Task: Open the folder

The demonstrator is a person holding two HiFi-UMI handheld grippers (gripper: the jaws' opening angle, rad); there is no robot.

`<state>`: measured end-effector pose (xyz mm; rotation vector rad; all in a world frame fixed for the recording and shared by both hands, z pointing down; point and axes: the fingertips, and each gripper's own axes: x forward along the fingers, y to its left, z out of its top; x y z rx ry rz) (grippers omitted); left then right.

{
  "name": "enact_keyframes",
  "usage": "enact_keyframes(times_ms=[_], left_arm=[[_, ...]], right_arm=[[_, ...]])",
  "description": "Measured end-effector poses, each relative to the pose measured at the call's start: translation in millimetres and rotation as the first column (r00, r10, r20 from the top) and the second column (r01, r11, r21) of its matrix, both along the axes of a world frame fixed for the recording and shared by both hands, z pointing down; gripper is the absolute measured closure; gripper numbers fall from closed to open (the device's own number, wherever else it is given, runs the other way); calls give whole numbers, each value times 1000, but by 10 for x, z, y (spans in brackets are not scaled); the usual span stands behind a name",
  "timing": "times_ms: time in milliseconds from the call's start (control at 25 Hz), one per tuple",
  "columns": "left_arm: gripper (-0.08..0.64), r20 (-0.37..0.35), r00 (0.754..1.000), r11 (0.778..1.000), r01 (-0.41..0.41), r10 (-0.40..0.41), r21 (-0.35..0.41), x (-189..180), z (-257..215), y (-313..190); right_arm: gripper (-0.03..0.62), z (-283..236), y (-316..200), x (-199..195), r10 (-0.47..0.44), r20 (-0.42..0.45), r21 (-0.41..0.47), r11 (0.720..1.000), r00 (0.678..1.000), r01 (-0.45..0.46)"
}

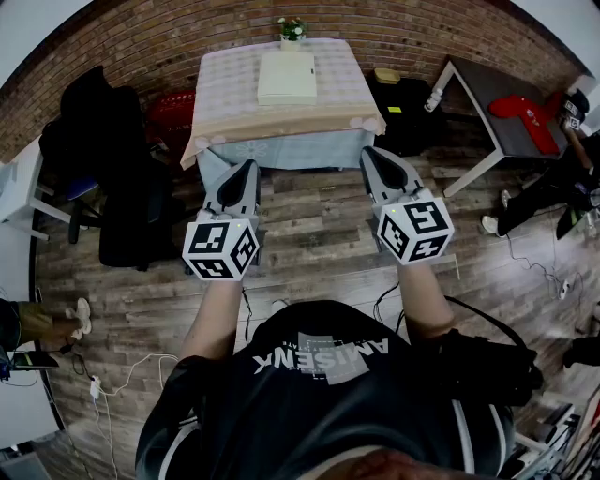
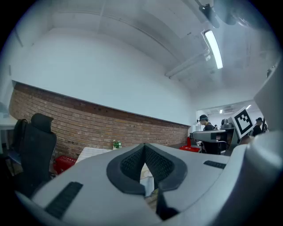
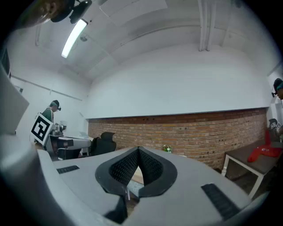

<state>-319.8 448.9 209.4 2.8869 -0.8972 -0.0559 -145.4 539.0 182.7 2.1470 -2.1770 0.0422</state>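
Wood-plank floor (image 1: 309,220) is spread between the person and the table (image 1: 225,108), so the step in hand is judged to be the approach, with nothing yet touched. To do it well, the gap should be closed first. The fingers should be parted only near the folder's free edge, and the cover lifted from there while the rest is steadied.

Nearest, the left gripper (image 1: 249,167) and the right gripper (image 1: 367,152) are held out level, side by side, aimed toward the table. The left gripper's fingers (image 2: 126,165) are pressed together on nothing; the right gripper's fingers (image 3: 119,170) are likewise closed and empty.

Farther on, the folder (image 1: 287,77) is laid flat and closed on the table's far half. A small plant (image 1: 292,28) is set behind it, before the brick wall (image 1: 141,42).
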Motion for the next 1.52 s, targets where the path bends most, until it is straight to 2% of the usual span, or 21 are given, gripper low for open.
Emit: enact_keyframes(times_ms=[440, 640, 760, 1040, 1280, 1520], left_arm=[[548, -4, 1000, 1000, -14, 14, -7, -96, 10, -199], [548, -2, 1000, 999, -29, 29, 14, -187, -1, -319], [548, -2, 999, 999, -42, 42, 14, -287, 47, -395], [548, 1, 998, 998, -61, 61, 13, -432, 172, -565], [548, 10, 999, 999, -48, 48, 10, -372, 220, -721], [548, 22, 1000, 1000, -3, 3, 4, -182, 272, -1085]], right_arm=[[554, -12, -179, -59, 23, -1, 1, 1000, 1000, -23], [552, -19, -273, -114, 39, 41, 15, 999, 998, -39], [551, 41, -330, -213, 57, 12, 2, 998, 998, -57], [551, 103, -418, -333, 84, 9, 2, 996, 996, -84], [551, 105, -592, -197, 88, 24, 2, 996, 996, -89], [551, 170, -1029, 83, 53, 66, 19, 998, 996, -55]])
